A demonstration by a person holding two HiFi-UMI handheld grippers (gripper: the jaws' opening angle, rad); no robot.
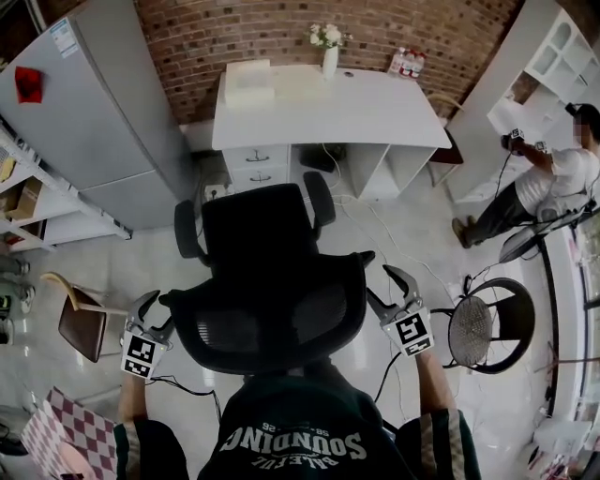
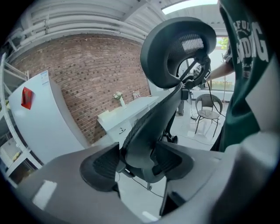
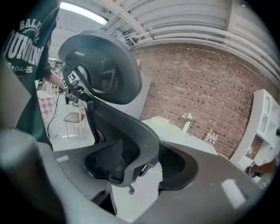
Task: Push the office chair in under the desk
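Standing on the pale floor near the person, the office chair [image 1: 272, 272] is facing the far white desk [image 1: 328, 108], its seat pointing at the open space under the desktop and its mesh back turned to the person. It is sitting well short of the desk, with bare floor and some loose cables lying between them.

The left gripper [image 1: 155, 307] is gripping the left edge of the chair's back; in the left gripper view, the left gripper [image 2: 135, 162] is showing its two pads pressing on either side of that dark frame edge. The right gripper [image 1: 394, 286] is doing the same on the right edge, and in the right gripper view, the right gripper [image 3: 140, 164] is clamping the curved frame between its pads, with the headrest [image 3: 103, 65] rising above.

On the desk, a white box [image 1: 248, 80] is lying at the far left, a vase of white flowers [image 1: 329, 52] is standing at the far edge against the brick wall [image 1: 281, 28], and some small bottles [image 1: 406, 63] are grouped at the far right. A drawer unit [image 1: 256, 164] is sitting under the desk's left side. A tall grey fridge [image 1: 94, 112] is standing to the left. A round black wire chair [image 1: 487, 328] is standing near on the right, a small brown chair [image 1: 82, 323] near on the left. Another person [image 1: 553, 183] is crouching at the far right.
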